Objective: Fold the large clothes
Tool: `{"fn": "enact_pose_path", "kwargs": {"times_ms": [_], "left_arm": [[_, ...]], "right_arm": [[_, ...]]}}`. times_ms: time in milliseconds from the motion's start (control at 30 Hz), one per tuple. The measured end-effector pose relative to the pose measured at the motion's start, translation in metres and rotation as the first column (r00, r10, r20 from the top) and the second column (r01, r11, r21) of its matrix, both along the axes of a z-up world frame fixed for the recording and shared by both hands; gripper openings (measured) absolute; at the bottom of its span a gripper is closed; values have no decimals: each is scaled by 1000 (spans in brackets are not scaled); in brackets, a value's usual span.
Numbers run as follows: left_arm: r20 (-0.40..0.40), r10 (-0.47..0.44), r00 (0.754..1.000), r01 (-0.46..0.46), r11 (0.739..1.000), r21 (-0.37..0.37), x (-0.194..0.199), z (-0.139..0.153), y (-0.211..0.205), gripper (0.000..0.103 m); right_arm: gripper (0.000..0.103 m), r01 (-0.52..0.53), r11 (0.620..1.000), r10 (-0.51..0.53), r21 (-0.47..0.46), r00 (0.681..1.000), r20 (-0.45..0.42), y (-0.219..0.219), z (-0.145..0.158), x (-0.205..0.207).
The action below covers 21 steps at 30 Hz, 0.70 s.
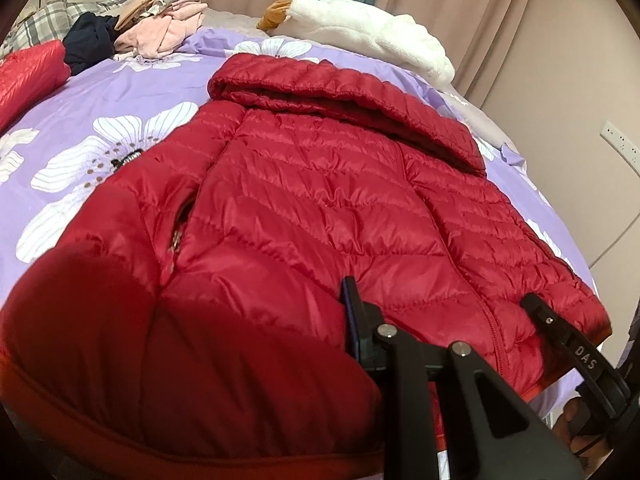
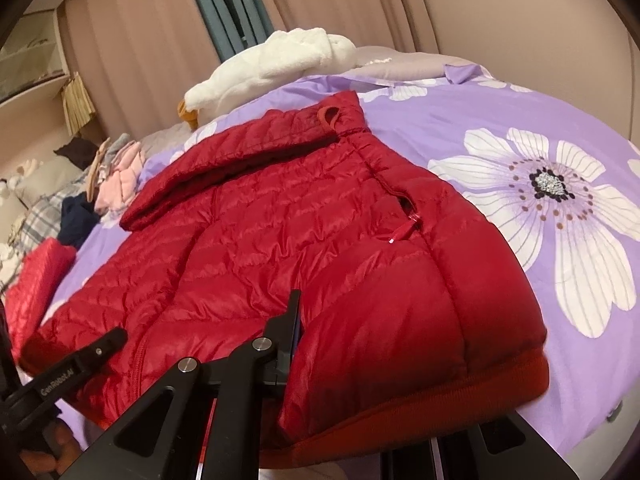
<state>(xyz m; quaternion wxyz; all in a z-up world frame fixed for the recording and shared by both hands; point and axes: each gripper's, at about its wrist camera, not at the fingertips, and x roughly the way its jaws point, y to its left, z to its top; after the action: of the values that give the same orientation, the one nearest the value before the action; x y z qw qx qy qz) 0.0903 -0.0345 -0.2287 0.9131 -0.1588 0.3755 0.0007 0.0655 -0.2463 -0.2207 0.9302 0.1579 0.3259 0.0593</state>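
A red hooded puffer jacket point(image 1: 320, 200) point(image 2: 280, 240) lies front-up on the purple flowered bedsheet point(image 1: 120, 92) point(image 2: 520, 140), its hood point(image 1: 320, 88) toward the far side. My left gripper point(image 1: 332, 312) is shut on the near hem at the jacket's left side. Bunched fabric hides one finger, and the other black finger point(image 1: 354, 320) shows. My right gripper point(image 2: 310, 320) is shut on the hem at the right side, with only one finger point(image 2: 294, 320) visible. Each view shows the other gripper's finger point(image 1: 540, 312) point(image 2: 112, 338) across the zipper.
A white fleece garment point(image 1: 380, 28) point(image 2: 272, 64) lies beyond the hood. A pile of pink, grey and dark clothes point(image 1: 160, 28) point(image 2: 116, 176) sits at the far left, near another red quilted item point(image 1: 28, 72) point(image 2: 36, 280). Curtains and a wall with a socket point(image 1: 618, 140) border the bed.
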Motion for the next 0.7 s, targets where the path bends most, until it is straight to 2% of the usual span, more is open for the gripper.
{"fn": "enact_pose_path", "kwargs": {"times_ms": [100,233,567,700], "left_arm": [[18,6,1000,-5,1000,-21,-1,9,5,23],[63,8,998,-3,996,-93,7,32,16,23],[182,1,983,12,997,-73,63,105,28,23],[192,9,981,5,997,-74,107,128,37,24]], "right_arm": [[17,-14,1000,14,16,1000,27,-2,15,-4],[17,-42,998,38,55,997,75,-4,37,0],[17,-92,993,74,76,975,207,5,101,55],[17,-118,989,96,86,969,230,10,121,98]]}}
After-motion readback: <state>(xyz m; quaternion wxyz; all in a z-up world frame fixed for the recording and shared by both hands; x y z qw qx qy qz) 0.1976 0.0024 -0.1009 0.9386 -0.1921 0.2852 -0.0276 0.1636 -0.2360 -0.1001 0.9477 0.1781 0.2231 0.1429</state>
